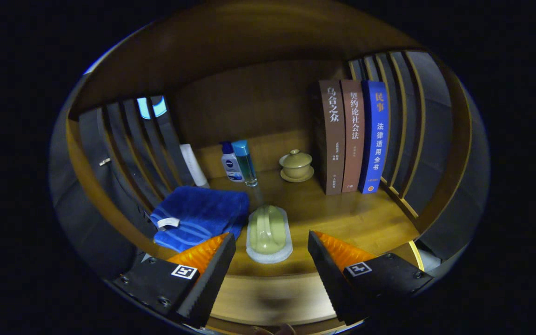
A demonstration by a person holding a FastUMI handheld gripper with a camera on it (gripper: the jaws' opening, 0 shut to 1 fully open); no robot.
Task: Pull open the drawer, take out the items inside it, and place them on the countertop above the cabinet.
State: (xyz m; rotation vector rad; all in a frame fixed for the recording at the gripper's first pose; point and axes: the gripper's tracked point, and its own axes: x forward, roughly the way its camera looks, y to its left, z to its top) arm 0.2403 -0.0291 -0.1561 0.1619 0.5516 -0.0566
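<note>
My gripper (271,260) stands open, level with the front edge of the wooden countertop (342,218). Just ahead of the gap between the fingers lies a pale green scrubber with a white base (268,234) on the countertop, untouched. A folded blue towel (198,215) rests left of it, just beyond the left finger (205,272). The cabinet's front face (268,298) shows below the fingers; I cannot make out a drawer there.
Further back stand two small bottles (237,163), a white roll (193,165), a lidded green cup on a saucer (296,166), and three upright books (354,137). Slatted wooden side walls (398,139) close in the shelf on both sides, with a wooden board overhead.
</note>
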